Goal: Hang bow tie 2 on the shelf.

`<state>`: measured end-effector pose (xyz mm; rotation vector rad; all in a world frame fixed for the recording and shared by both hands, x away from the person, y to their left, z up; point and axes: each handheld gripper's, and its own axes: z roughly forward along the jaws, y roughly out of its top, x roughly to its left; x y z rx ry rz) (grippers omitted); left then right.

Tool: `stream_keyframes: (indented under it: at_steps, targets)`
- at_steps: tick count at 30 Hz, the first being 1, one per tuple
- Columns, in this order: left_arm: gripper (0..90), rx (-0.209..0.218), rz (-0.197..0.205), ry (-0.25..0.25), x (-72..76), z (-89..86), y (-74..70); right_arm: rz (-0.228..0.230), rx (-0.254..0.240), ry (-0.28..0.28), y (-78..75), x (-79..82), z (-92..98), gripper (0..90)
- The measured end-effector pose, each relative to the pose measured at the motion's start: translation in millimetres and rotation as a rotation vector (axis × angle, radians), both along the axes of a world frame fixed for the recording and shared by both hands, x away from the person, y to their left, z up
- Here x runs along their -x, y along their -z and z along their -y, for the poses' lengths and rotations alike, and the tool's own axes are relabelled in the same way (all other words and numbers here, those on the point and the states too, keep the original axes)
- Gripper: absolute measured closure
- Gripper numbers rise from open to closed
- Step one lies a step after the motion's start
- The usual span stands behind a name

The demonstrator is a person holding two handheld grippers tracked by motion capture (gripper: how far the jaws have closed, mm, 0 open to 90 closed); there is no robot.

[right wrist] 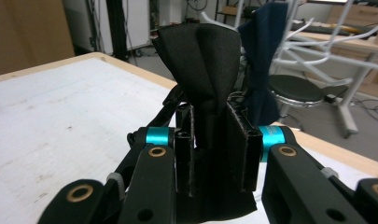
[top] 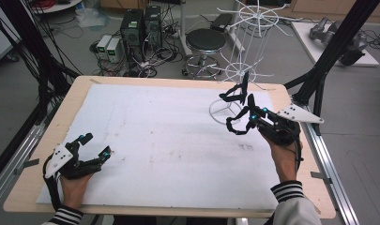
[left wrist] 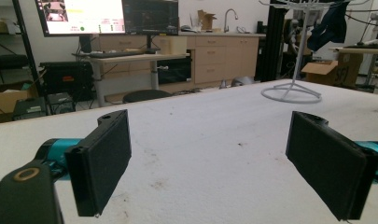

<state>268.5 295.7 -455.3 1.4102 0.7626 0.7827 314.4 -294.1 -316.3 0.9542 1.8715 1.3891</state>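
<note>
Black cloth (right wrist: 206, 60), soft, light, floppy, pinched mid-fold by right gripper (right wrist: 213, 149) near far-right rack (top: 246, 47); left gripper (top: 95, 149) jaws spread, empty.

Black cloth (right wrist: 203, 60), white rack (top: 246, 42)

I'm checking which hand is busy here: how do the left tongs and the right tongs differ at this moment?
The left tongs stand wide open with nothing between them; the right tongs are shut on a folded black cloth. The left tongs sit low at the near left of the white mat; the right tongs are raised near the white wire rack. Both have black jaws with teal joints.
</note>
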Motion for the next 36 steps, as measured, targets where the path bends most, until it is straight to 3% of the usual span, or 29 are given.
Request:
stream_keyframes:
  at_steps: [15,25,36]
  targets:
    - [14.6,0.005,0.000,-0.001,0.1,0.0,0.1,0.043,-0.025,0.074,-23.1,-14.3,21.2,74.3]
    - [14.6,0.005,0.000,-0.001,0.1,0.0,0.1,0.043,-0.037,0.122,-26.5,-27.2,37.8,74.2]
    - [14.6,0.004,-0.001,-0.001,0.0,-0.3,0.0,0.048,0.000,0.155,-33.1,-46.9,42.1,74.2]
